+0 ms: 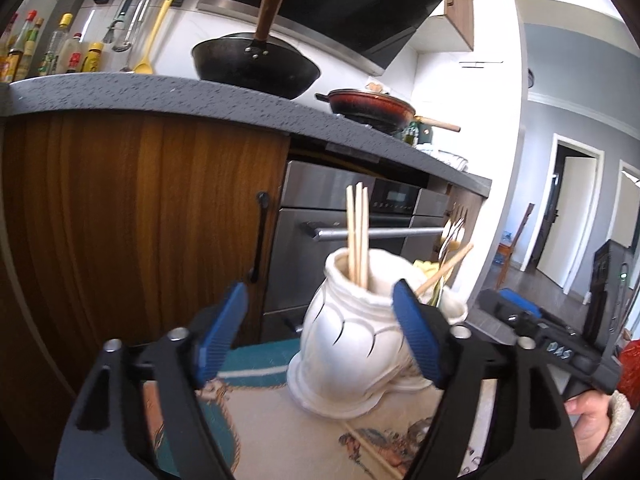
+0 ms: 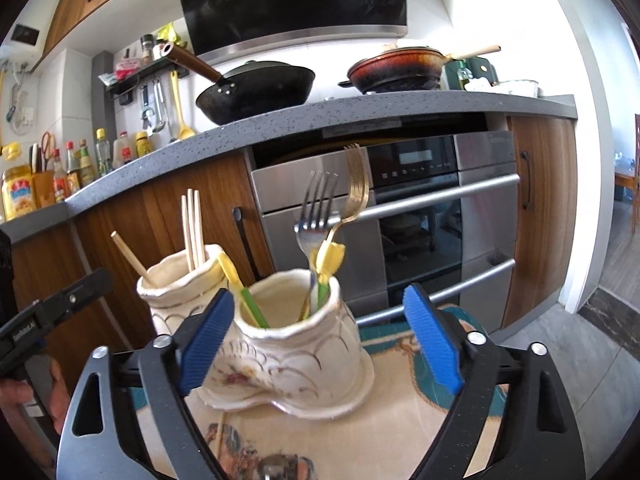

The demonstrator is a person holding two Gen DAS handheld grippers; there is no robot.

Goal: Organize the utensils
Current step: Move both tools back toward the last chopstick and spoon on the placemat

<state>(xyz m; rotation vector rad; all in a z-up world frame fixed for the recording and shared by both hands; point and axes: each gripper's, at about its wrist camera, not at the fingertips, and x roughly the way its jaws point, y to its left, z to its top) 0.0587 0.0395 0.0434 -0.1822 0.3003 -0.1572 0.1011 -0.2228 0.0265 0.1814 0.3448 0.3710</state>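
Note:
Two white ceramic vases stand side by side on a patterned cloth. The left vase [image 1: 352, 344] [image 2: 180, 292] holds several wooden chopsticks [image 1: 357, 236] [image 2: 192, 228]. The right vase [image 2: 292, 344] holds a silver fork [image 2: 316, 212], a gold fork [image 2: 356, 184] and yellow-green straws [image 2: 240, 288]. My left gripper [image 1: 320, 340] is open and empty, jaws on either side of the left vase. My right gripper [image 2: 320, 344] is open and empty, jaws on either side of the right vase. A loose chopstick [image 1: 372, 448] lies on the cloth in front of the vases.
The patterned cloth [image 2: 380, 440] covers the table. Beyond stand a wooden cabinet [image 1: 140, 208], a steel oven [image 2: 420, 216] and a grey counter [image 2: 320, 116] with a black wok [image 2: 256, 88], a red pan [image 2: 400, 68] and sauce bottles [image 2: 72, 168].

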